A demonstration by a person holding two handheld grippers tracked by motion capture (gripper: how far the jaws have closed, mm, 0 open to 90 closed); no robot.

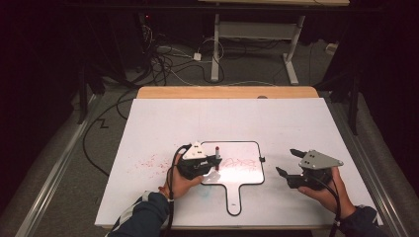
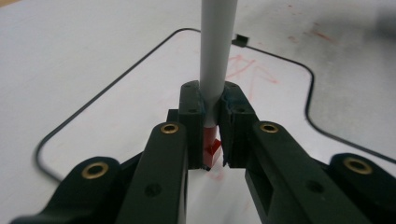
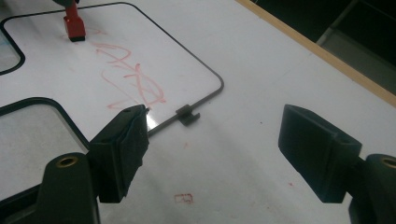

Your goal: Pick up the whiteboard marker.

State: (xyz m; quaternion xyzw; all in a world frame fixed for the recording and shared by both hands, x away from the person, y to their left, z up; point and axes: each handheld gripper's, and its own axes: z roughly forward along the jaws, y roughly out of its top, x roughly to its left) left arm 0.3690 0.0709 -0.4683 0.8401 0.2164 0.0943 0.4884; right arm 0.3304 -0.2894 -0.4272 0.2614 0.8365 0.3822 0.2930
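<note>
Clamped in the left gripper (image 2: 212, 140), a grey marker (image 2: 215, 60) stands upright, its red tip on the whiteboard (image 1: 247, 148). Red scribbles (image 3: 133, 79) mark the board. Right gripper (image 3: 212, 154) hangs released beside it.

You won't find any readable text, label, brand or number here. The red marker strokes (image 3: 133, 77) on the small whiteboard (image 3: 42, 60) are only scribbles to your eye, and the tiny red mark (image 3: 184, 198) on the white table sheet (image 3: 261, 84) is too small to make out.
</note>
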